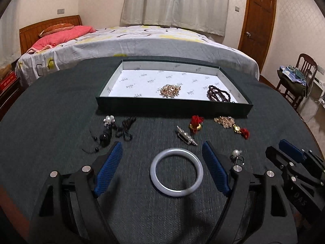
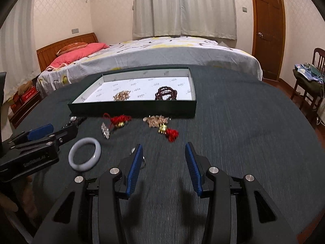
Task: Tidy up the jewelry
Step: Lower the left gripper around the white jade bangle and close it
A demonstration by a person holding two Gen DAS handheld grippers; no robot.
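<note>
**Bangle framed by the parted left hand-held gripper**

The pale bangle point(image 1: 176, 172) was seen lying flat on the dark surface point(image 1: 50, 105), between the blue pads of the left hand-held gripper point(image 1: 163, 148), whose jaws were spread wide and released, touching nothing. The right hand-held gripper point(image 2: 162, 148) was held partly parted over bare cloth, empty; the pearl ring point(image 1: 236, 156) lay just beside its left finger.

In the left wrist view, a pearl brooch point(image 1: 109, 120) and black corded pieces point(image 1: 105, 137) were shown toward the surface's left side; these were mostly cut off in the right wrist view, where the bangle point(image 2: 85, 157) was seen beside the left hand-held gripper's body.

Toward the far edge, the tray point(image 1: 172, 106) was placed, with a gold bead cluster point(image 1: 170, 90) and a dark bead strand point(image 1: 219, 94) inside. Before its near wall lay a red tassel charm point(image 1: 196, 123), a crystal clip point(image 1: 186, 137) and a gold chain point(image 1: 224, 120). Nothing was found blocking the bangle.
</note>
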